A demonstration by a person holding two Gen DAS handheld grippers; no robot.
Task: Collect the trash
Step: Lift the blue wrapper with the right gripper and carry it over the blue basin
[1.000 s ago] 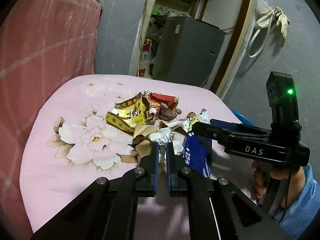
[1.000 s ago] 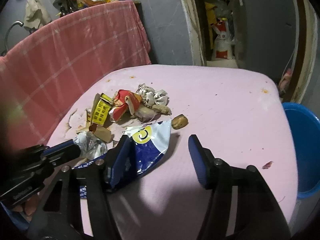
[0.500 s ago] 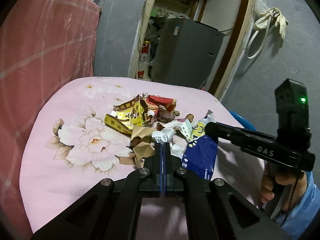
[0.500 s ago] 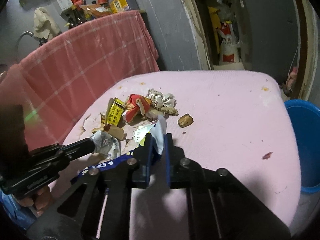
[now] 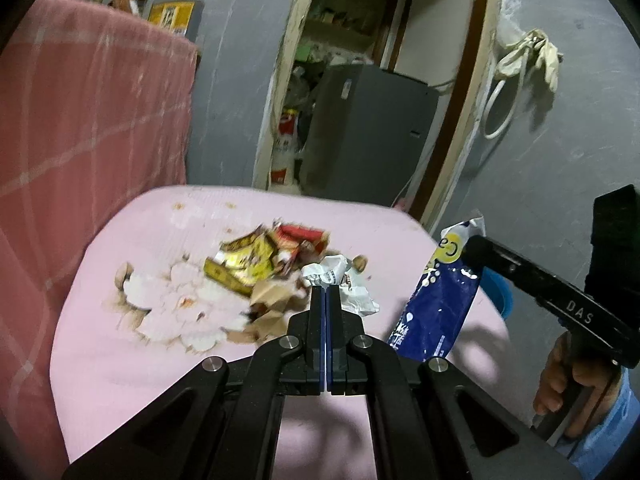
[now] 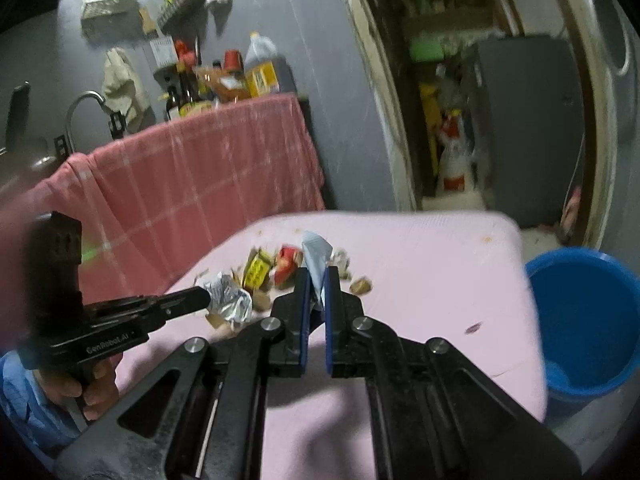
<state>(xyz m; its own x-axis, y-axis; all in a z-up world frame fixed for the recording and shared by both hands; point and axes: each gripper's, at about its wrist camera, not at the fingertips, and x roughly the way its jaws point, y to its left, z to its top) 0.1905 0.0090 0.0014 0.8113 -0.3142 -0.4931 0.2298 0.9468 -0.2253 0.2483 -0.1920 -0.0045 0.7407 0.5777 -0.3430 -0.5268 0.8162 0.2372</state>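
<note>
The pink table [image 6: 420,248] is lying bare toward its right edge, with open cloth between the trash pile [image 5: 264,264] and the rounded corner. Just past that edge a blue bucket [image 6: 584,320] is standing on the floor; what is inside is too blurred to tell. The right gripper [image 6: 316,284] is pinching the blue-and-white snack bag [image 5: 440,300] between its jaws, the bag hanging crumpled above the table. The left gripper [image 5: 326,300] is clamping its jaws on a crumpled white wrapper [image 5: 336,280] at the pile's near edge.
</note>
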